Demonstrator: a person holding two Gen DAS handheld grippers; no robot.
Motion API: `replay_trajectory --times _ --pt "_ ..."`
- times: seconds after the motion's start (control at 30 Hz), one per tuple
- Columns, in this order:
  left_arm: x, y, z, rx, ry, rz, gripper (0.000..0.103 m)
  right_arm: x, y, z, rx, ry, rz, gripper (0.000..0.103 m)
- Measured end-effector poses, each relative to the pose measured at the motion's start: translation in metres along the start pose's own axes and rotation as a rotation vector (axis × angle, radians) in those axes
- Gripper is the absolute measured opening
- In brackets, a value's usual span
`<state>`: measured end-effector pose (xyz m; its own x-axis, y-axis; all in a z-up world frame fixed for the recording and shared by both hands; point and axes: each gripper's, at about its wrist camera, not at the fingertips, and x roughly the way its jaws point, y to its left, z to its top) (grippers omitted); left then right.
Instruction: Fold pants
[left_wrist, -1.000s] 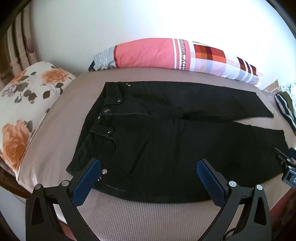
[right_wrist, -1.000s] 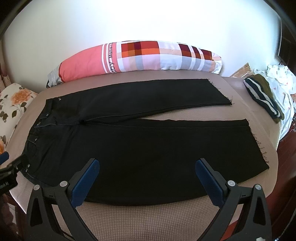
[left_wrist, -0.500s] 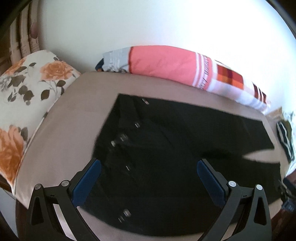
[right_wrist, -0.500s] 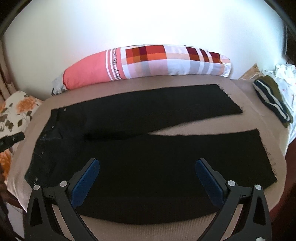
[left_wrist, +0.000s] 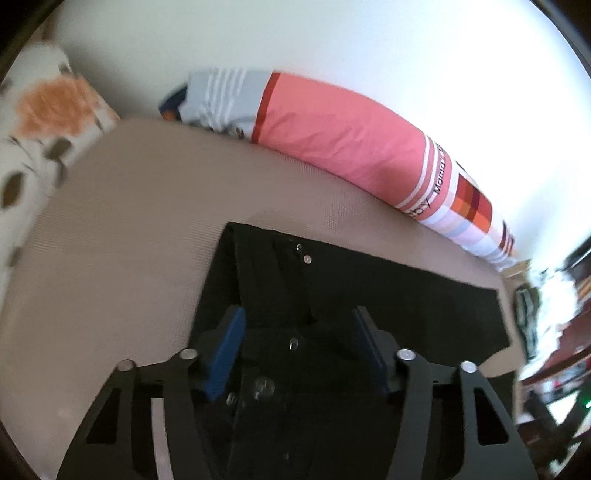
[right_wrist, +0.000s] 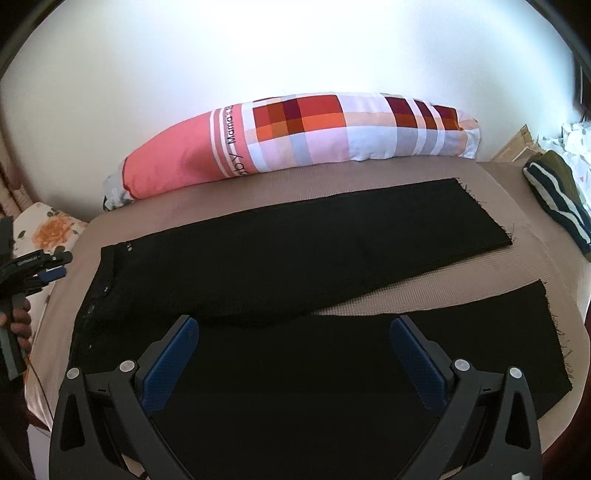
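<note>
Jaws on the left gripper (left_wrist: 297, 343) are closing over the waistband end of the black pants (right_wrist: 295, 266), its blue ribbed pads hovering above the dark cloth near the small metal rivets; the picture is too blurred to say whether they touch the fabric. At the far left a soft pillow with orange flowers (right_wrist: 51, 229) lies against the bed's edge, and a hand (right_wrist: 18, 321) grips the black handle of that left tool beside it. The pants lie flat on the bed (right_wrist: 424, 280), whose tan cover has a fine ribbed weave. They are heavy, matte, denim-like cloth, waistband to the left, the two legs running rightward and parting in a narrow wedge, with frayed threads at the cut hems. Behind them, along the white wall, a long bolster pillow (right_wrist: 295, 140) runs plain salmon pink into stripes and then red, orange and pale checks. Jaws of the right gripper (right_wrist: 293, 358) stand wide apart above the nearer leg, gripping nothing. Far right sits a folded dark knit with white stripes (right_wrist: 557, 199).
</note>
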<state>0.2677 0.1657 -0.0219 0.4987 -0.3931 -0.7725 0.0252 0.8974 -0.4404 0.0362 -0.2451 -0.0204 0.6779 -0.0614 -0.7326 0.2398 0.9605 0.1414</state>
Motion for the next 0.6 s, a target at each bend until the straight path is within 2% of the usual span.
replay_trajectory --times 0.03,0.13,0.17,0.23,0.3,0.47,0.6 --pt "0.008 0.006 0.005 -0.026 0.017 -0.021 0.049 0.003 0.000 0.001 0.004 0.005 0.001 0.103" --pt "0.030 0.030 0.020 -0.114 0.053 -0.053 0.047 0.016 0.005 0.002 0.007 0.029 -0.005 0.103" --pt "0.035 0.036 0.024 -0.131 0.061 -0.055 0.046 0.020 0.006 0.003 0.005 0.036 -0.005 0.103" --pt "0.047 0.048 0.030 -0.156 0.080 -0.079 0.037 0.027 0.010 0.002 0.006 0.048 -0.005 0.103" --pt "0.056 0.056 0.034 -0.170 0.102 -0.105 0.034 0.035 0.013 0.003 0.006 0.063 -0.002 0.103" --pt "0.076 0.064 0.044 -0.167 0.136 -0.157 0.033 0.052 0.020 0.007 0.019 0.088 -0.002 0.103" --pt "0.093 0.069 0.051 -0.170 0.152 -0.166 0.033 0.062 0.026 0.010 0.013 0.096 0.002 0.103"
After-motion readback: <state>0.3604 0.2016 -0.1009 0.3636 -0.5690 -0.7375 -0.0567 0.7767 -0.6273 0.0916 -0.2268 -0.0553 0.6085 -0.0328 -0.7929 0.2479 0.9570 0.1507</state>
